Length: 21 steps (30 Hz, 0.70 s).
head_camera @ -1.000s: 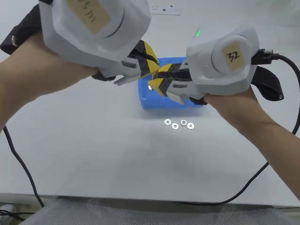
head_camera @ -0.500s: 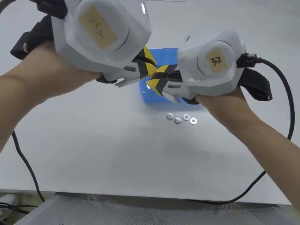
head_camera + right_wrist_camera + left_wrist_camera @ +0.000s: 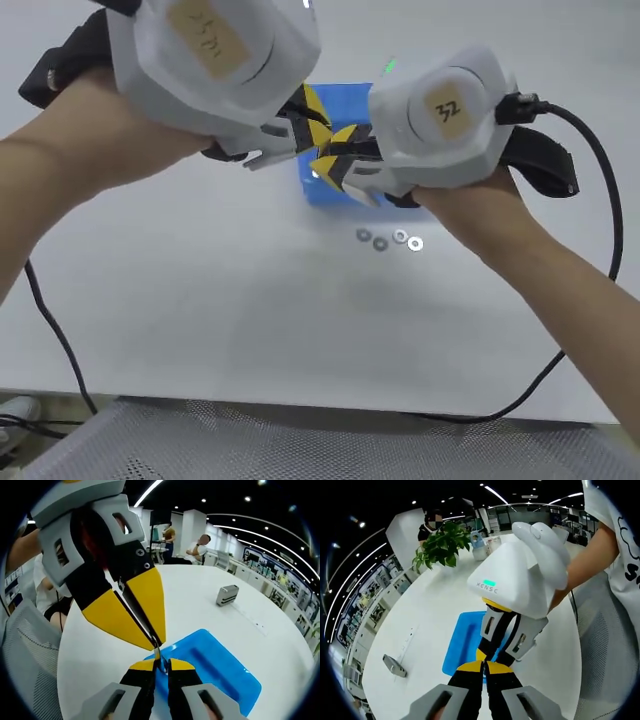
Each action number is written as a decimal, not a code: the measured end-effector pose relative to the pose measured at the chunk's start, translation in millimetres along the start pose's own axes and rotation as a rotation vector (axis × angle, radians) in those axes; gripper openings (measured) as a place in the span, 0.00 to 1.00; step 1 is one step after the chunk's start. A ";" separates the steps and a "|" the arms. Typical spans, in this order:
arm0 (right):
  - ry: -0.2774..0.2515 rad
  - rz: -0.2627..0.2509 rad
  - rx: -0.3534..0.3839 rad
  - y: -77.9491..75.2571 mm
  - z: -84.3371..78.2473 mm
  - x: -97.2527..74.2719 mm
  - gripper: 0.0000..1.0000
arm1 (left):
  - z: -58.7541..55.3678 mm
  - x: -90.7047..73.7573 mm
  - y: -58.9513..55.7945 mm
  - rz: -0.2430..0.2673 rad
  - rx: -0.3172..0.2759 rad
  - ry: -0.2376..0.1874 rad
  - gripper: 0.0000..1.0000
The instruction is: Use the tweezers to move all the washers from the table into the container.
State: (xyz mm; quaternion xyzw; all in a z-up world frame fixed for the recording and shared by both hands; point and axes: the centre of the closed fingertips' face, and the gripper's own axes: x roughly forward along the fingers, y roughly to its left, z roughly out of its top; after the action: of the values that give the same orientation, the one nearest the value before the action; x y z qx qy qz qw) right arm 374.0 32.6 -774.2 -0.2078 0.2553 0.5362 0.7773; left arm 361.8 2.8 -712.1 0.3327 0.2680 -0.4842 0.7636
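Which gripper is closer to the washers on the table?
Right. The right gripper hangs just behind the washers, tips over the blue container; the left gripper sits farther off to their left.

The right gripper (image 3: 330, 168) is swinging its housing in toward the left gripper (image 3: 320, 138), narrowing the gap between the two bodies around the tweezers (image 3: 157, 656) at their joined tips. Both tips are easing from the container's (image 3: 310, 190) middle toward the washers (image 3: 388, 240).

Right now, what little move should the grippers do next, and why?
Probably lower the tweezers, pinched in the left gripper, toward the four washers lying on the table beside the blue container; they are not in it yet.
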 end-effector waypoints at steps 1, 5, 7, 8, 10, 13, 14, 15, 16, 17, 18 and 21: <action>0.001 0.002 0.003 0.5 -0.6 0.3 0.05 | -0.6 0.7 -0.4 -0.001 0.000 0.002 0.00; -0.002 0.008 0.035 1.8 -1.2 1.1 0.05 | -2.0 3.8 -1.3 -0.002 0.004 0.004 0.00; -0.003 0.006 0.041 1.4 -1.2 1.1 0.05 | -2.0 4.2 -1.6 -0.002 0.010 0.004 0.00; -0.003 0.008 0.044 1.3 -1.2 0.9 0.05 | -2.2 4.0 -1.5 -0.003 0.009 0.005 0.00; -0.018 0.011 0.064 1.0 1.7 -1.2 0.06 | -2.0 3.0 -1.6 -0.007 0.003 0.005 0.00; -0.034 0.011 0.090 1.0 4.6 -6.8 0.07 | 0.8 -0.2 -0.5 -0.002 0.003 -0.003 0.00; -0.038 0.010 0.092 1.3 5.6 -9.7 0.07 | 1.8 -1.3 -0.7 -0.002 0.002 -0.005 0.00; -0.040 0.008 0.092 1.4 5.9 -10.6 0.07 | 3.0 -2.2 -1.4 -0.001 0.001 -0.011 0.00; -0.045 0.004 0.093 1.6 7.3 -13.4 0.07 | 5.3 -4.2 -2.5 -0.001 0.002 -0.016 0.00; -0.052 -0.004 0.086 1.8 9.1 -16.8 0.07 | 9.2 -7.7 -3.9 0.000 0.004 -0.025 0.00; -0.056 -0.009 0.082 1.9 10.6 -19.9 0.07 | 12.0 -10.1 -4.6 0.002 0.006 -0.031 0.00; -0.081 -0.020 0.089 3.6 15.3 -32.5 0.07 | 20.1 -16.6 -7.5 0.004 0.012 -0.050 0.00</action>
State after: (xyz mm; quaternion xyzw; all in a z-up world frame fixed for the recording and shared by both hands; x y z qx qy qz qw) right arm 363.7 19.4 -742.2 -0.1536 0.2451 0.5247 0.8007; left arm 350.2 -5.6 -689.1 0.3255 0.2452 -0.4924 0.7691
